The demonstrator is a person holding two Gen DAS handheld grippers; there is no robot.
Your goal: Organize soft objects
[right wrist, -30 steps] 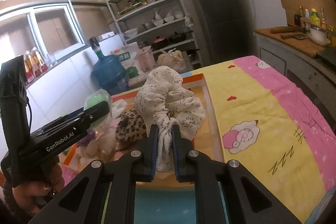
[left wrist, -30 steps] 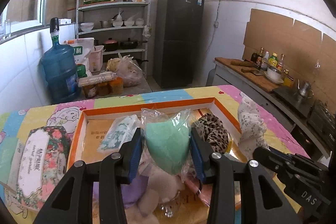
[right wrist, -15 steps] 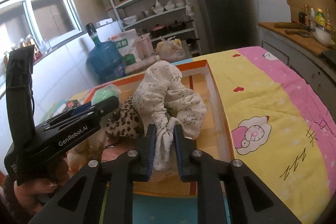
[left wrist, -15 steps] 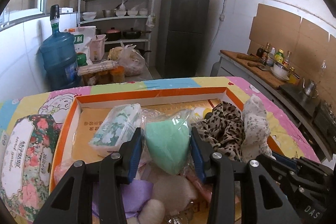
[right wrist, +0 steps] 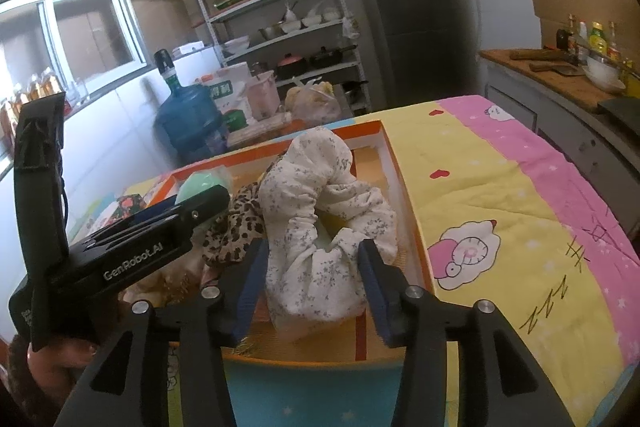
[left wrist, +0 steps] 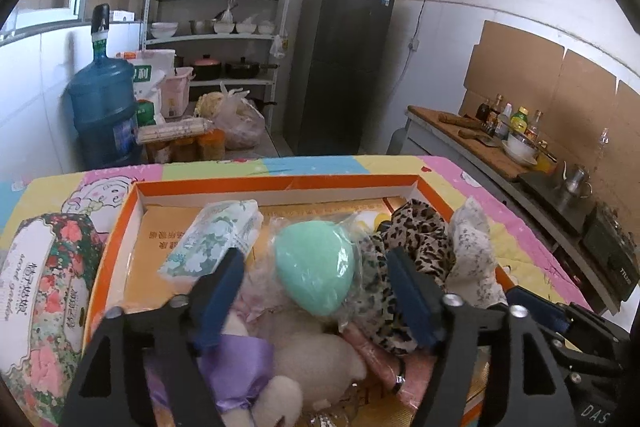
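Kitchen shelves, a dark fridge and a big blue water jug stand behind a table with a bright cartoon cloth [right wrist: 500, 187]. On the cloth sits an orange box [left wrist: 280, 183], and the soft things are all inside it.

Near the right wall of the box lies a white flowery scrunchie [right wrist: 324, 219]. The right gripper [right wrist: 312, 275] has its jaws spread wide, one on each side of the scrunchie, and they do not seem to press it. Just left of the scrunchie is a leopard scrunchie [left wrist: 416, 251].

In the middle of the box lies a green sponge in a clear bag [left wrist: 316, 267]. The left gripper [left wrist: 316, 291] has its jaws spread too, with the sponge between them and a gap on both sides. A tissue pack [left wrist: 216, 239] lies left of the sponge. A purple ribbon [left wrist: 236, 367] and fluffy cream puffs [left wrist: 316, 355] lie at the near side of the box. A flowery tin [left wrist: 44, 291] sits outside the box, on its left.

It looks like both things are now put down. To do this well, I think both grippers should pull straight back and up with the jaws kept wide. The thin bag could catch on a finger, and the scrunchie could snag and get dragged over the wall, so go slowly.
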